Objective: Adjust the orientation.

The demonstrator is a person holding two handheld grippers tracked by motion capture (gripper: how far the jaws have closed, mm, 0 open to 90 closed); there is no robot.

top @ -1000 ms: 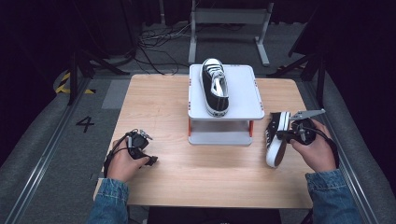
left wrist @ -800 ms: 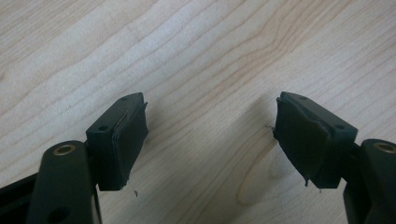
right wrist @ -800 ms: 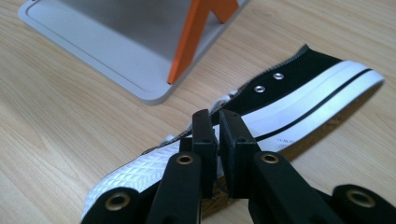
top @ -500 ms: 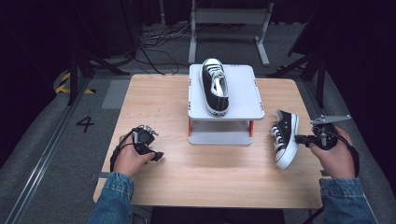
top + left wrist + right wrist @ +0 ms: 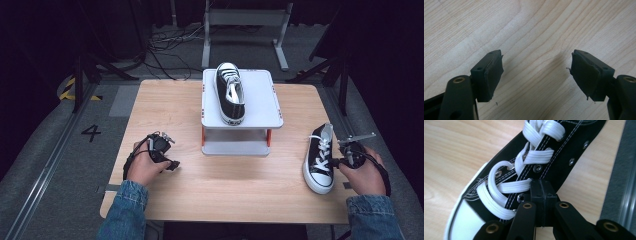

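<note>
Shoes were in two places: one shoe [image 5: 230,93] sat on top of the white stand [image 5: 260,107], and we pinched the other shoe [image 5: 320,158] with our right gripper [image 5: 342,161] on the table [image 5: 235,175]. Our left gripper [image 5: 170,164] rested wide open, holding nothing

A white two-tier stand [image 5: 260,100] stood mid-worktop [image 5: 230,185] toward the far edge, blocking straight passage across the back. A black sneaker [image 5: 231,92] occupied its top's left half; the right half lay bare. The front strip of worktop ran open between the left gripper [image 5: 172,164] and a second sneaker [image 5: 320,160] near the right edge.
</note>
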